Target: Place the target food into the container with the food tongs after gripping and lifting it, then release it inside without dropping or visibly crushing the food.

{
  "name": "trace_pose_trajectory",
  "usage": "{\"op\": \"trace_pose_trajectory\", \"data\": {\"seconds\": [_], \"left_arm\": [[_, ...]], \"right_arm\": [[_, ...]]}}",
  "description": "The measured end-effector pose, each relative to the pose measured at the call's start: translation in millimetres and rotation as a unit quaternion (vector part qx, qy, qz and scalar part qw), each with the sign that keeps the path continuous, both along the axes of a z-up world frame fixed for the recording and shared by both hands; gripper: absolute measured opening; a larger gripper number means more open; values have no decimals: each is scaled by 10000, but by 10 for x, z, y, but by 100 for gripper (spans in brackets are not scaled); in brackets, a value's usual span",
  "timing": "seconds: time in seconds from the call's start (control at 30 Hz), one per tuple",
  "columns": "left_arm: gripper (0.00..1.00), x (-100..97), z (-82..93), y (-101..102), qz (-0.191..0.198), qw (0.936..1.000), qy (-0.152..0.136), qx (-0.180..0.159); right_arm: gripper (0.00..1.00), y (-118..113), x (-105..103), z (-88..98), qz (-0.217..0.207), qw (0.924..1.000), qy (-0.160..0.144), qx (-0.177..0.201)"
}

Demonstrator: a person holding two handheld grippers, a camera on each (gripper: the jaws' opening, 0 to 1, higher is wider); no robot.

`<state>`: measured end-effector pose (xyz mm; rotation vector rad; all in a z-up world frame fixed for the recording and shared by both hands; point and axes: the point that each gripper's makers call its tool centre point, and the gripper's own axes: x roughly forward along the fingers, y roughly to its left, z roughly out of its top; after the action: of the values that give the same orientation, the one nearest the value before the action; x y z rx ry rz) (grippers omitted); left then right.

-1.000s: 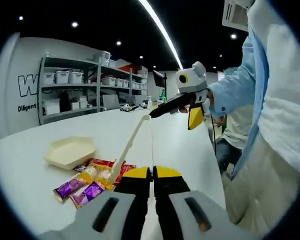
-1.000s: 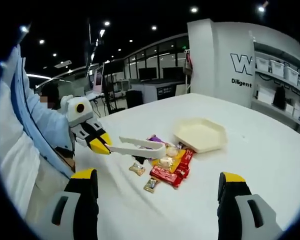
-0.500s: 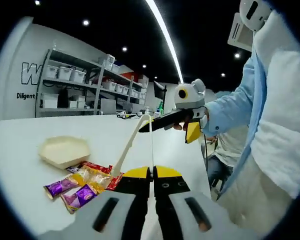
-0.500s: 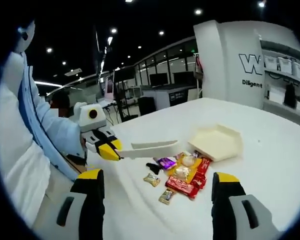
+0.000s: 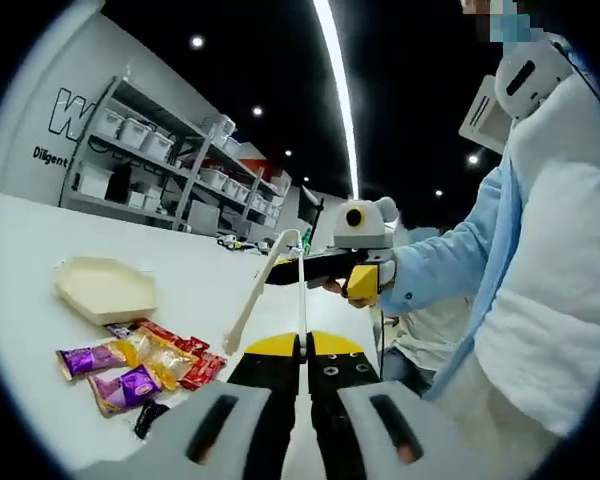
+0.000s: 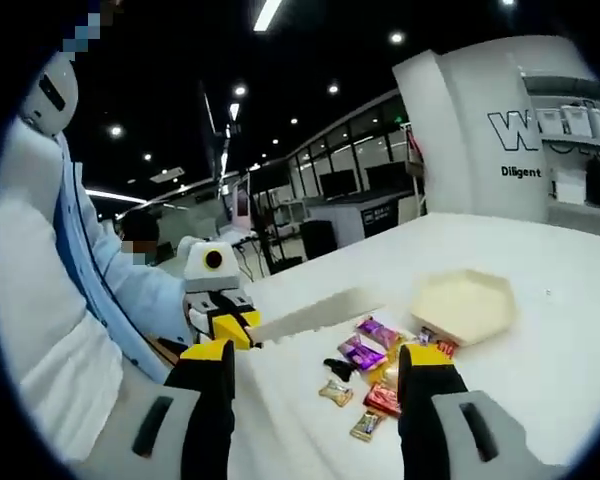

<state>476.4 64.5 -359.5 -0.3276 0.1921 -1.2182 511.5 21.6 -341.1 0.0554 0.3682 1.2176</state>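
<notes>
My left gripper point(image 5: 305, 345) is shut on the cream food tongs point(image 5: 258, 290), whose two arms rise from between its jaws. In the right gripper view the left gripper point(image 6: 235, 325) holds the tongs point(image 6: 320, 310) out over the white table point(image 6: 560, 350). My right gripper point(image 6: 320, 352) is open, its jaws either side of the tongs' arms; in the left gripper view that right gripper point(image 5: 318, 275) sits by the tong tips. Wrapped snacks point(image 5: 130, 365) point(image 6: 380, 370) lie in a loose pile. Just beyond them rests an empty cream hexagonal tray point(image 5: 105, 290) point(image 6: 465, 305).
A person in a light blue sleeve point(image 5: 450, 270) and white vest stands at the table's edge point(image 6: 270, 400). Shelves with white bins point(image 5: 150, 150) line the far wall. A white pillar with dark lettering point(image 6: 500, 130) stands behind the table.
Both views have tilted upward. The right gripper's jaws have narrowed and it has come closer to the tongs. The left gripper keeps its hold on the tongs; the snacks and tray lie still.
</notes>
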Motion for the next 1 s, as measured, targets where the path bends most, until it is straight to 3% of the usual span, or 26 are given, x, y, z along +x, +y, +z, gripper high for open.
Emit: {"op": "trace_pose_trajectory", "data": {"seconds": [0.37,1.0], "left_arm": [[0,-137,208,-73,-375,9953,403,-802],[0,-230,259,-107,-603,9919,555,-972]], "right_arm": [[54,133,-183,191,404,9977,227,487],[37,254,-254,308,707,9954,127,637]]}}
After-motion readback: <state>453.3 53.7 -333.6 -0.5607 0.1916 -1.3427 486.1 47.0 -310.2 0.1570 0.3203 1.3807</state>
